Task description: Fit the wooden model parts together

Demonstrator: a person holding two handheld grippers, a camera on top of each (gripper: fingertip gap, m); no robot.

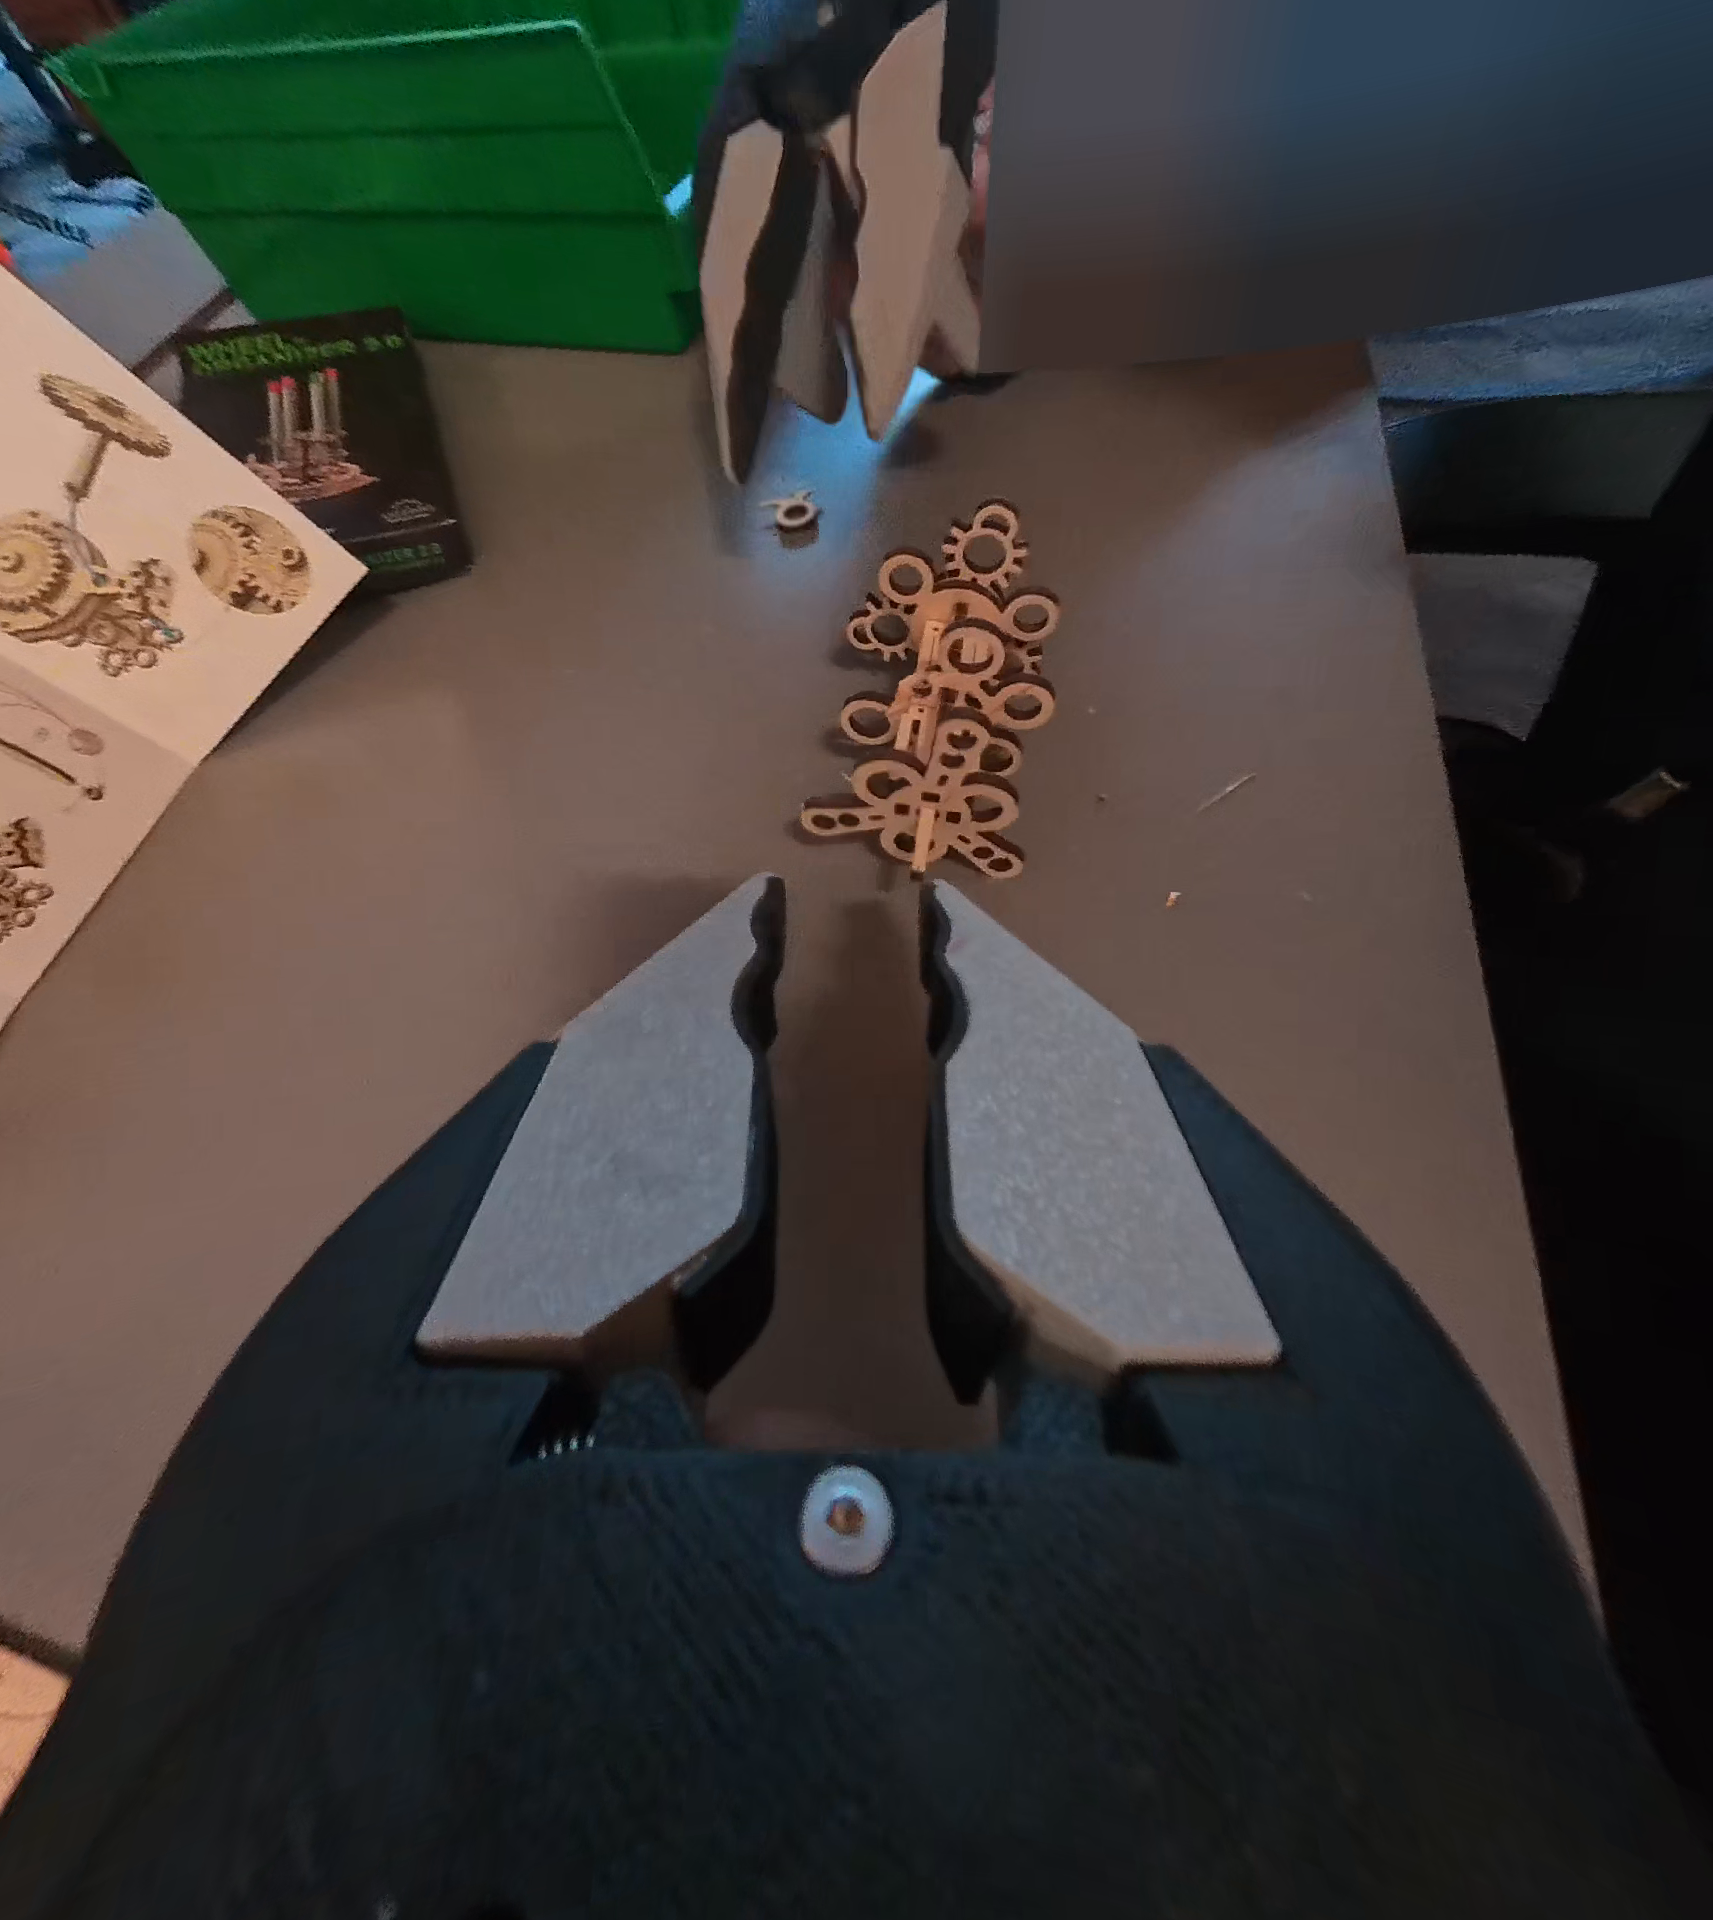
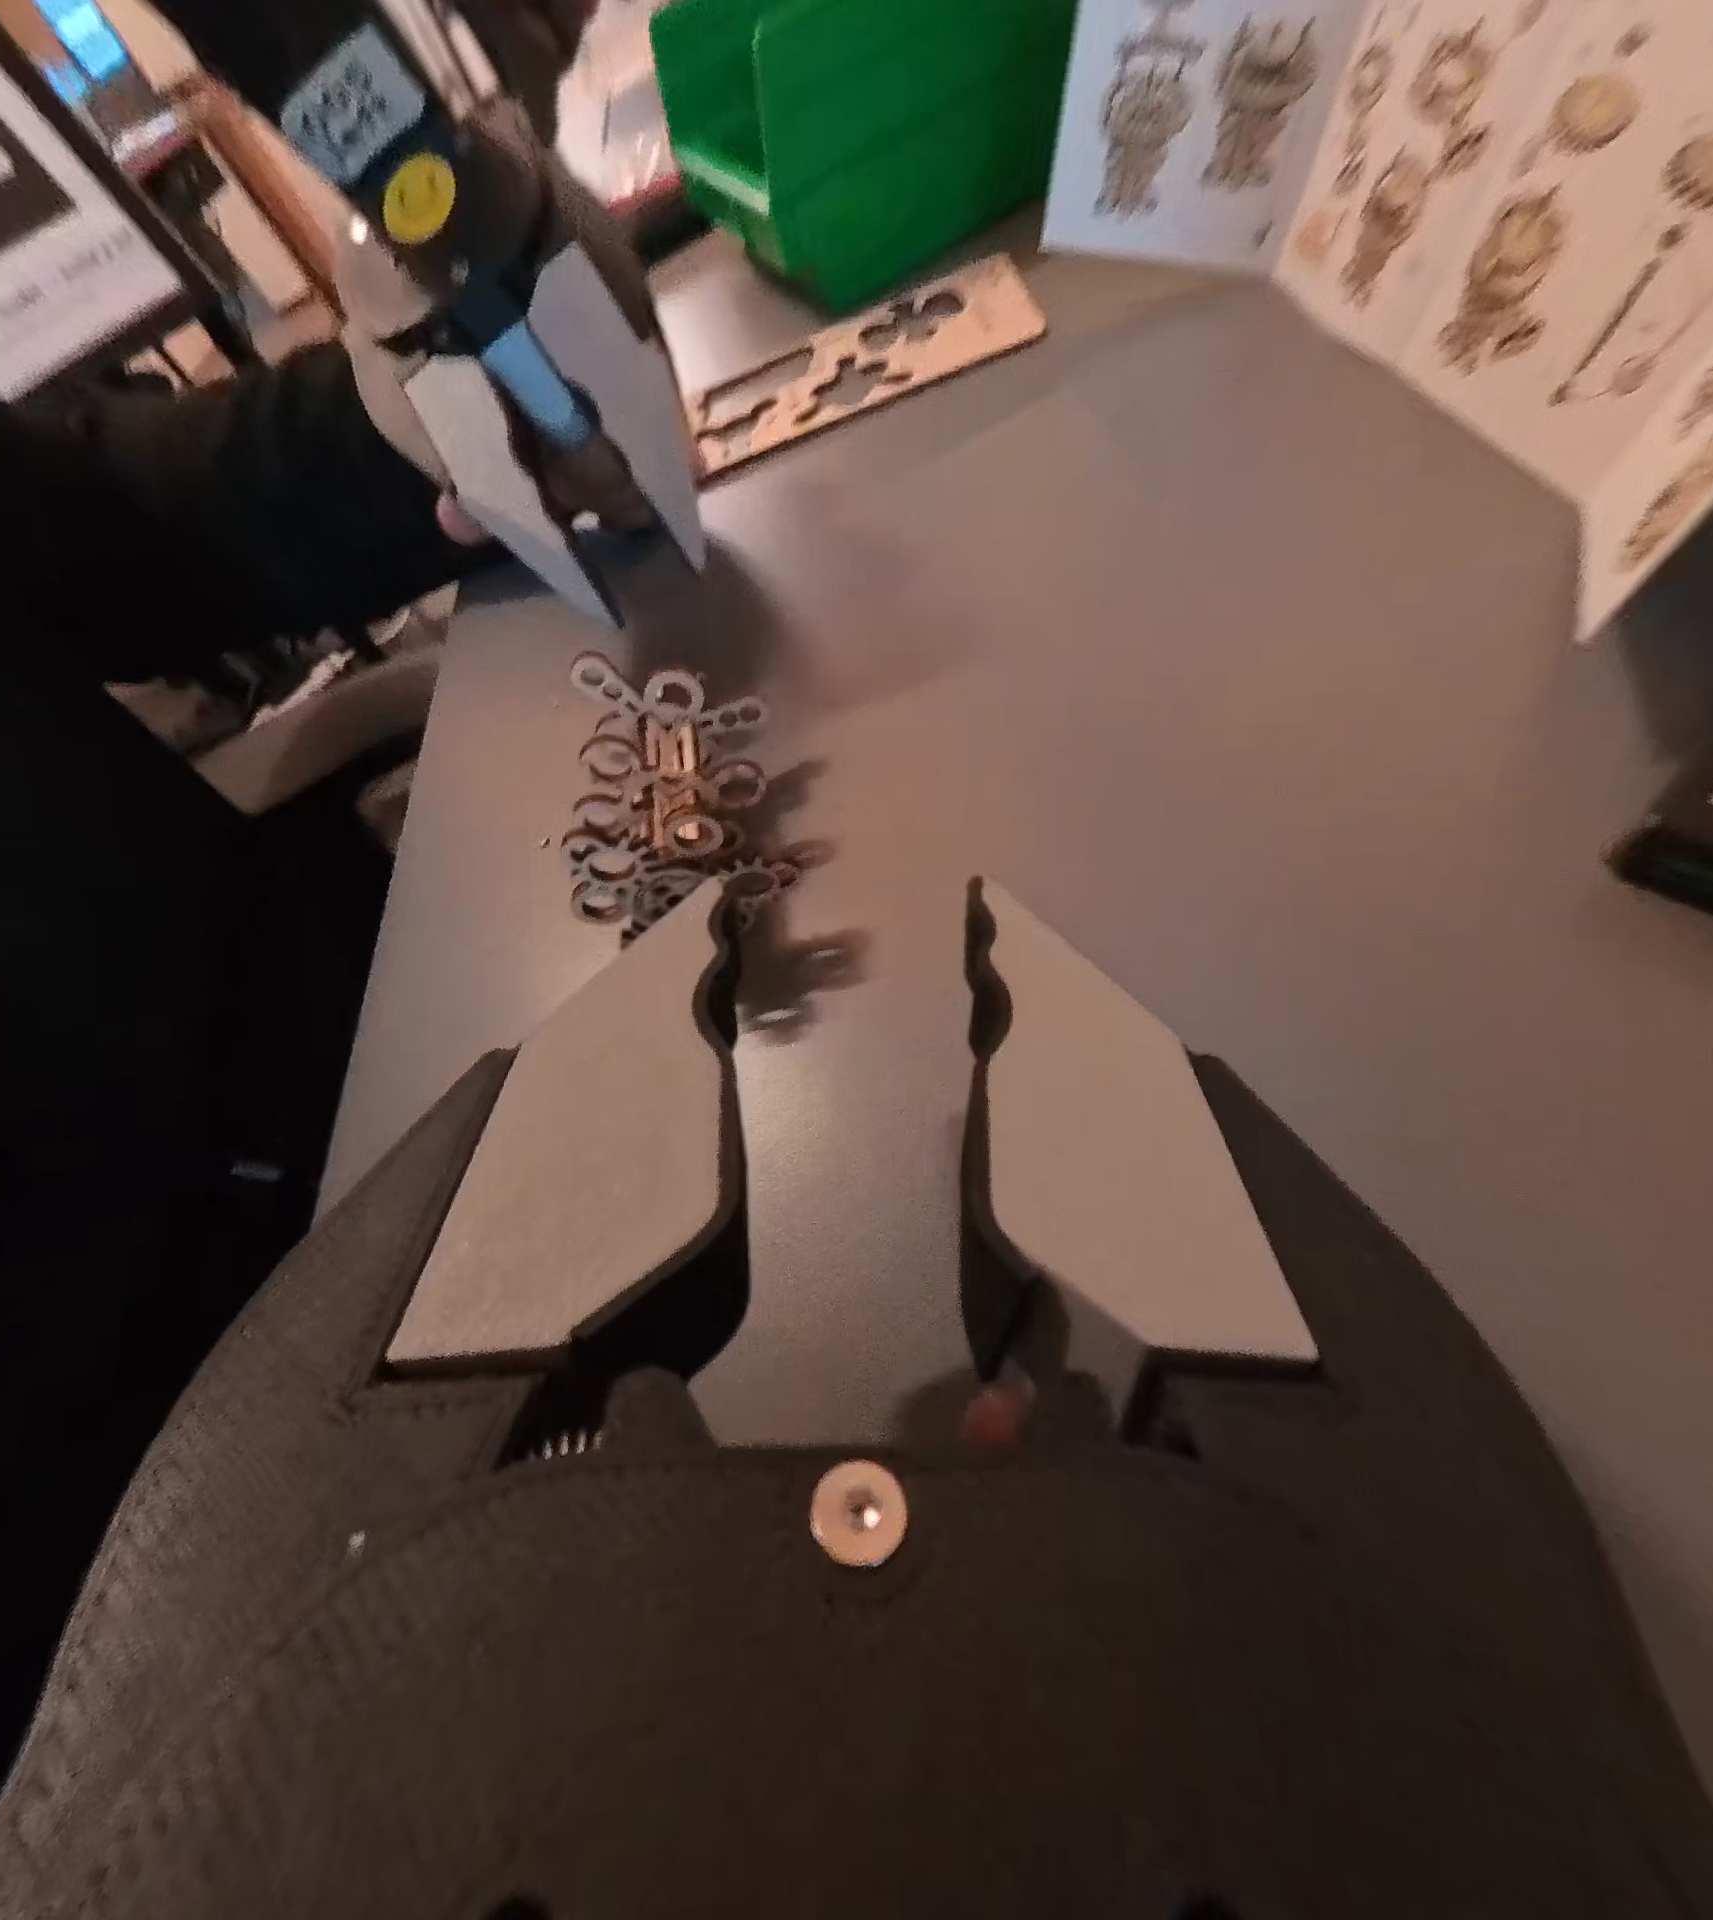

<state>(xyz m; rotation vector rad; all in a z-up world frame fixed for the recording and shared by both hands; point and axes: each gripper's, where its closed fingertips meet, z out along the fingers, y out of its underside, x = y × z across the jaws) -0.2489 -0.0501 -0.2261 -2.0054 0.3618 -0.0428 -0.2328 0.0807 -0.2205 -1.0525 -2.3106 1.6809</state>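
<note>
Black gripper body is filling the bottom of the left wrist view; the left gripper (image 1: 852,894) is hovering low over the grey table (image 1: 519,779), fingers standing a little apart and holding nothing. Just past its tips, slightly right of centre, the wooden model (image 1: 940,712) is lying flat: a cluster of pale laser-cut rings and gear shapes with a narrow upright piece running along its middle. Beyond it a small loose wooden ring (image 1: 787,512) is sitting alone on the table. Right gripper (image 1: 836,416) is hanging tips-down at the far end, close above that ring, fingers apart and empty.

Along the left edge an instruction sheet (image 1: 52,582) with gear drawings is lying spread out, a dark box (image 1: 327,447) is resting by its far corner, and a green bin (image 1: 436,156) is standing behind both.

From the right wrist view, heavily motion-blurred: the right gripper (image 2: 847,899) is showing a clear gap between its fingers, nothing between them. Its left finger is overlapping the near end of the wooden model (image 2: 670,800); contact cannot be judged. Left gripper (image 2: 660,592) is pointing down at the model's far end, fingers spread, a person's dark sleeve (image 2: 208,499) behind it. A cut-out wooden sheet (image 2: 873,353) is lying flat near the green bin (image 2: 852,135), and the instruction sheet (image 2: 1610,260) is standing along the right side.
</note>
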